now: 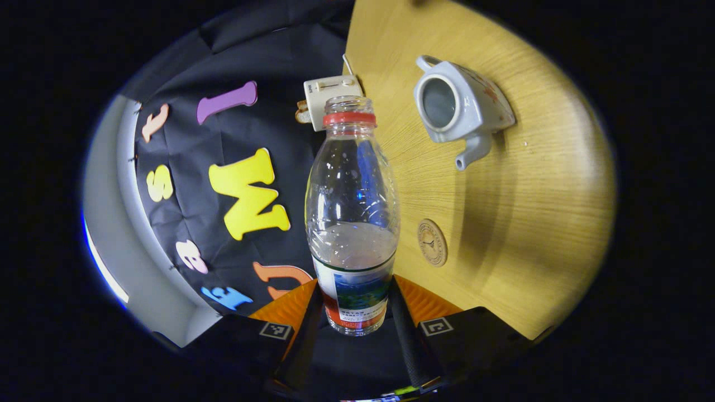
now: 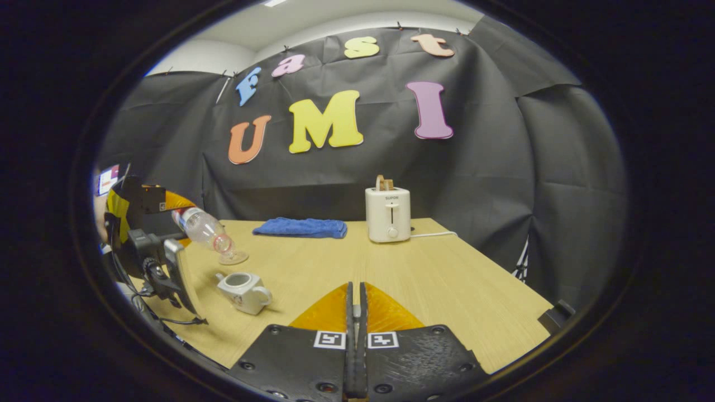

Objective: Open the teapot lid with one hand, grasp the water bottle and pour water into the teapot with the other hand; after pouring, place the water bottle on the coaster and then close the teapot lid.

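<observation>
The left gripper (image 1: 353,312) holds the bottle (image 1: 352,218) by its lower, labelled part, one finger (image 1: 304,329) pressed on each side. The bottle has no cap, carries a red ring at its neck, and is partly full of water. In the right gripper view the same bottle (image 2: 202,228) is tilted with its mouth pointing down and toward the table's middle, held in the air above the table's left part by the left gripper (image 2: 148,223), with a bit of a hand at the far left edge. The teapot (image 2: 244,290) stands on the table (image 2: 447,279) near its left edge, below the bottle's mouth and a little nearer the front, its top open; in the left gripper view its round opening (image 1: 438,103) shows plainly, with the spout (image 1: 472,153) on one side and the handle on the other. Whether water is running I cannot tell. A round coaster (image 1: 432,242) lies bare on the table near the teapot; in the right gripper view it (image 2: 233,258) sits just behind the bottle's mouth. The right gripper (image 2: 356,312) is over the table's near edge, its fingers closed together on nothing. Toward the far edge stand a toaster (image 2: 387,214), with a cord running right, and a cloth (image 2: 300,227) to its left.
</observation>
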`<action>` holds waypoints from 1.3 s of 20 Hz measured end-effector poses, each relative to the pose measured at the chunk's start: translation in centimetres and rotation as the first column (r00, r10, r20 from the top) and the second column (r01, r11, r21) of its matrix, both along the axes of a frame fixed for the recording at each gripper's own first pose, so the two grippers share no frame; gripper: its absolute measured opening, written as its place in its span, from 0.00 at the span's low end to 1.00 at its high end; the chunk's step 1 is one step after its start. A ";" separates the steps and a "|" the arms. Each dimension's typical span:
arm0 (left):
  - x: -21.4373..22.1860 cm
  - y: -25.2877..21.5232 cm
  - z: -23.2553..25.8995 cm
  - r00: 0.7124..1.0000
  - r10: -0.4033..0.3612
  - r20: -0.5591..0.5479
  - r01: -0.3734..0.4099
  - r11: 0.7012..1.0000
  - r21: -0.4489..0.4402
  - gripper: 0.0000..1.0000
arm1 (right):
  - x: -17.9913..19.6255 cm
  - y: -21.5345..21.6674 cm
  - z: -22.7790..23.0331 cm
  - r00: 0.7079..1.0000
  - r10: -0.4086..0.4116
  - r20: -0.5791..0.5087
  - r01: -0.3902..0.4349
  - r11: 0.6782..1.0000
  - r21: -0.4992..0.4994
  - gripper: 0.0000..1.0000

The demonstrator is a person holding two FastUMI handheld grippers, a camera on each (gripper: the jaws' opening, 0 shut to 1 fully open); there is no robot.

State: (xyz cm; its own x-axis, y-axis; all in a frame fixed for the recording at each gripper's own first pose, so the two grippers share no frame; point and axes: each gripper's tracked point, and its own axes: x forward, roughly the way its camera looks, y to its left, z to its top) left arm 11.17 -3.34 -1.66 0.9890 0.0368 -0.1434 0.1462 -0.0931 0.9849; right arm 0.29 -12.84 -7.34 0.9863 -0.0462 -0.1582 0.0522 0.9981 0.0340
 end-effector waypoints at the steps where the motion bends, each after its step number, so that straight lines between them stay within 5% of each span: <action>1: -0.2 0.2 -1.0 0.999 0.013 -0.038 -0.017 0.994 -0.105 0.68 | 0.0 0.2 0.1 1.000 0.005 -0.001 -0.005 1.000 0.004 0.00; 2: -0.4 0.4 -1.9 0.997 0.021 -0.078 -0.039 0.973 -0.228 0.69 | 0.0 0.6 0.4 1.000 0.012 -0.001 -0.012 1.000 0.012 0.00; 4: -0.6 1.0 -2.9 0.991 0.038 -0.126 -0.094 0.873 -0.479 0.69 | 0.2 1.1 1.1 1.000 0.019 0.007 -0.019 1.000 0.016 0.00; 6: -0.4 1.4 -2.6 0.990 0.036 -0.139 -0.122 0.712 -0.691 0.69 | 0.4 1.7 1.6 1.000 0.025 0.016 -0.025 1.000 0.009 0.00; 8: 0.5 1.0 -2.1 0.986 0.013 -0.163 -0.147 0.507 -0.849 0.69 | 0.4 2.2 1.8 0.999 0.032 0.017 -0.032 0.999 0.004 0.00; 10: 1.3 0.8 -1.5 0.982 -0.011 -0.189 -0.177 0.308 -0.935 0.69 | 0.4 2.6 2.0 0.999 0.036 0.016 -0.036 0.999 -0.004 0.00; 12: 3.7 0.6 -1.0 0.978 -0.040 -0.205 -0.197 0.145 -0.970 0.69 | 0.4 3.0 2.2 0.999 0.036 0.018 -0.036 0.999 -0.009 0.00; 15: 5.5 0.2 -0.1 0.982 -0.078 -0.172 -0.175 -0.028 -0.984 0.70 | 0.4 3.2 2.6 0.999 0.032 0.029 -0.031 0.999 -0.005 0.00; 17: 7.0 0.1 0.2 0.985 -0.091 -0.149 -0.158 -0.105 -0.982 0.70 | 0.5 3.3 2.4 0.999 0.028 0.023 -0.028 1.000 -0.007 0.00; 19: 8.9 0.2 0.0 0.984 -0.095 -0.148 -0.161 -0.147 -0.976 0.70 | 0.6 3.4 2.2 1.000 0.023 0.018 -0.023 1.000 -0.010 0.00; 26: 12.5 0.8 -4.3 0.965 -0.073 -0.251 -0.258 -0.113 -0.960 0.71 | 1.5 3.5 0.8 1.000 0.014 -0.021 -0.014 1.000 -0.010 0.00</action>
